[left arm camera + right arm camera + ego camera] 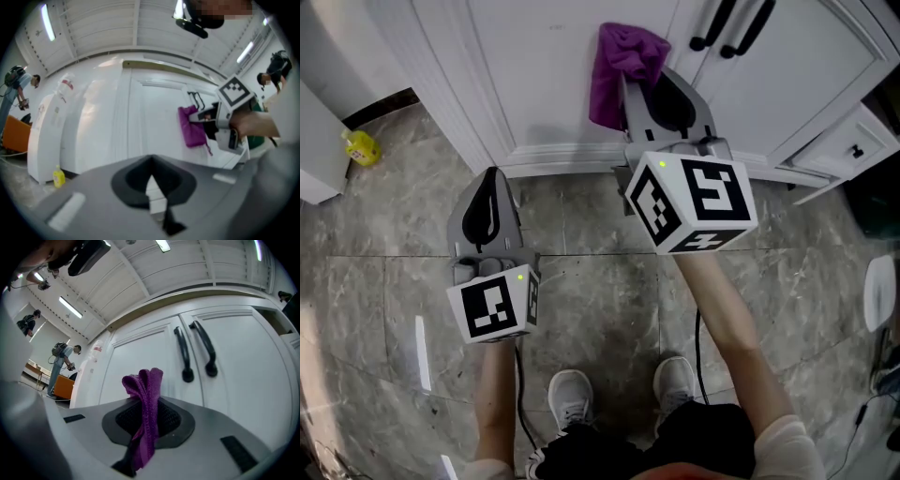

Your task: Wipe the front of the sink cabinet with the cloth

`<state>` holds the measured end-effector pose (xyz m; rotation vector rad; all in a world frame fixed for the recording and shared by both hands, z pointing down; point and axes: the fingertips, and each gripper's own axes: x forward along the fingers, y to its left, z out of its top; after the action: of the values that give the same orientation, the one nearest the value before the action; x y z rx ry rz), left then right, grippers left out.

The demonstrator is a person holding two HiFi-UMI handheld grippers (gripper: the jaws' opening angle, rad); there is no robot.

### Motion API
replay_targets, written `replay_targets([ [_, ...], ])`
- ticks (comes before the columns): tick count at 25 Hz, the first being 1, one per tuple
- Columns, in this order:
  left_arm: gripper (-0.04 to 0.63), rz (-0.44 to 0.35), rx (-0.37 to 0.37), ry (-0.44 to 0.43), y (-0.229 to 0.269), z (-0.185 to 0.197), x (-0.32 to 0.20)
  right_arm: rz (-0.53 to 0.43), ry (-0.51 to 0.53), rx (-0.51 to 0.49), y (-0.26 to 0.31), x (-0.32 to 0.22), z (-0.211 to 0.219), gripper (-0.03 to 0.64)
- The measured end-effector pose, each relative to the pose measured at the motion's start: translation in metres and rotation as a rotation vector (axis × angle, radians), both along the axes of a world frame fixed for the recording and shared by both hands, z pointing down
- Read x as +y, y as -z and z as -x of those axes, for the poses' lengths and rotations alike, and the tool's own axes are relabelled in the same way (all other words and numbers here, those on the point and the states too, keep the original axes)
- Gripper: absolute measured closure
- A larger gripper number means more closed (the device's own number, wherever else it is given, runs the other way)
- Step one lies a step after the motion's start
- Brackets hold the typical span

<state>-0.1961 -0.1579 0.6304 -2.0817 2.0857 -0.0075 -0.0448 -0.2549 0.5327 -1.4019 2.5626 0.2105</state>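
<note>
The right claw (661, 89) is clamping the purple cloth (146, 394), which is bunching ahead of its tips, seemingly touching the white cabinet door (553, 66). The left claw (490, 178), closed and empty, is hovering lower.

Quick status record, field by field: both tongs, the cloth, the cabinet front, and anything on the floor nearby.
right tongs: shut on the purple cloth, raised at the cabinet front
cloth: bunched, sticking out past the tips, tail hanging behind
contact: cloth close against the white cabinet door; touching not confirmable
left tongs: shut, empty, held lower over the floor
handles: two black bars, right of the cloth
floor: yellow bottle, far left by the cabinet base
</note>
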Motion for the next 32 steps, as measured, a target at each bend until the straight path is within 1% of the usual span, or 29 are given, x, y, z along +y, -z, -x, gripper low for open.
replay_targets([
  [3, 0.591, -0.007, 0.013, -0.009, 0.002, -0.007, -0.004, 0.009, -0.060, -0.006, -0.003, -0.004, -0.028, 0.565],
  [7, 0.591, -0.015, 0.026, -0.016, 0.007, -0.015, -0.006, -0.003, -0.118, -0.004, -0.005, -0.003, -0.051, 0.565],
  [10, 0.591, -0.019, 0.018, -0.025, 0.009, -0.020, -0.005, 0.000, -0.181, -0.023, -0.006, -0.007, -0.073, 0.565],
  [12, 0.591, -0.022, 0.010, -0.027, 0.010, -0.020, -0.004, 0.005, -0.203, -0.034, -0.007, -0.008, -0.083, 0.565],
  [17, 0.591, -0.028, 0.015, -0.004, 0.013, -0.010, -0.002, 0.006, -0.224, -0.042, -0.007, -0.007, -0.086, 0.565],
  [20, 0.591, -0.033, 0.012, 0.002, 0.014, -0.006, 0.000, -0.021, -0.226, -0.021, -0.004, 0.001, -0.081, 0.565],
  [22, 0.591, -0.034, 0.008, 0.003, 0.014, -0.003, 0.000, -0.031, -0.187, -0.024, -0.002, 0.008, -0.069, 0.565],
  [24, 0.591, -0.030, 0.006, 0.010, 0.011, 0.004, 0.002, -0.015, -0.103, -0.059, -0.002, 0.016, -0.046, 0.565],
  [28, 0.591, -0.025, 0.013, 0.033, 0.004, 0.020, 0.005, 0.058, 0.129, -0.134, -0.014, 0.027, 0.020, 0.565],
  [32, 0.591, -0.012, 0.015, 0.065, -0.002, 0.036, 0.011, 0.091, 0.301, -0.113, -0.039, 0.041, 0.094, 0.565],
])
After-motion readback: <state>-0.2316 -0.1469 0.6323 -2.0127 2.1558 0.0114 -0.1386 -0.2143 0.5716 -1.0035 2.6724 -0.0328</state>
